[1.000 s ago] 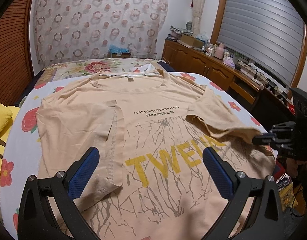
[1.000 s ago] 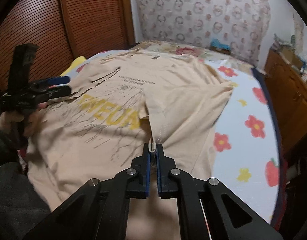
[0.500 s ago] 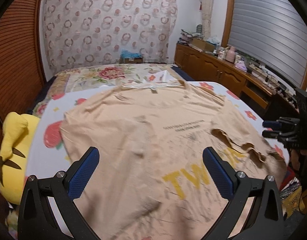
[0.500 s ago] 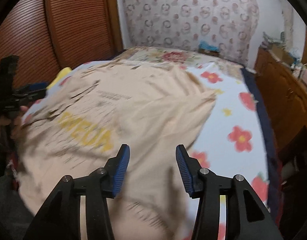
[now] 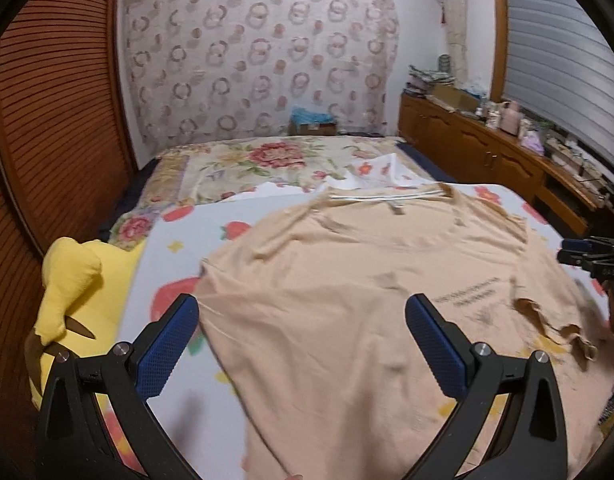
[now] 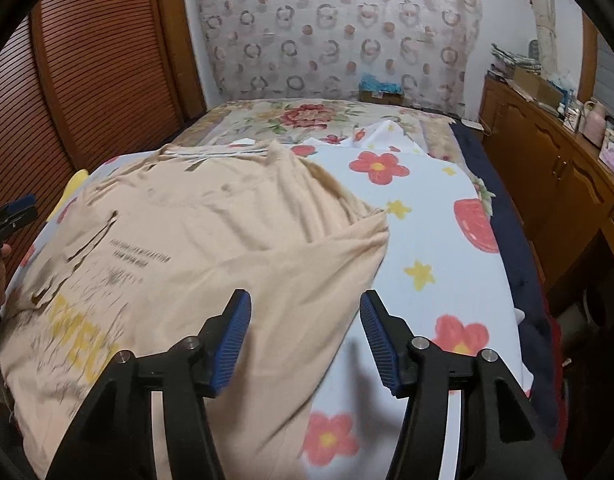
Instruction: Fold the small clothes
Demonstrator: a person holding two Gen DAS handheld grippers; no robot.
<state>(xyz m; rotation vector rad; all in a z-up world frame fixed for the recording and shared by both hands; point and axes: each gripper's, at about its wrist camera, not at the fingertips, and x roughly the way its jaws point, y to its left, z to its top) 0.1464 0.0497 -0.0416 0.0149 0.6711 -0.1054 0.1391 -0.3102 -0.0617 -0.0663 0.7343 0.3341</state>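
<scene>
A peach T-shirt point(image 5: 347, 300) with yellow letters and small black print lies face up on the bed, both sleeves folded inward over its front. It also shows in the right wrist view point(image 6: 195, 264). My left gripper point(image 5: 303, 340) is open and empty, hovering over the shirt's left side. My right gripper point(image 6: 305, 336) is open and empty above the shirt's right edge. The right gripper also shows at the right edge of the left wrist view point(image 5: 583, 250).
The bed carries a white sheet point(image 6: 427, 240) with flowers and strawberries. A yellow plush toy point(image 5: 67, 292) lies at the bed's left edge. A floral quilt point(image 5: 267, 160) lies beyond the shirt. A wooden cabinet point(image 5: 487, 152) with clutter stands on the right.
My right gripper let go of the shirt's folded right sleeve and opened. Both grippers pulled back and rose, and the left one swung left.
</scene>
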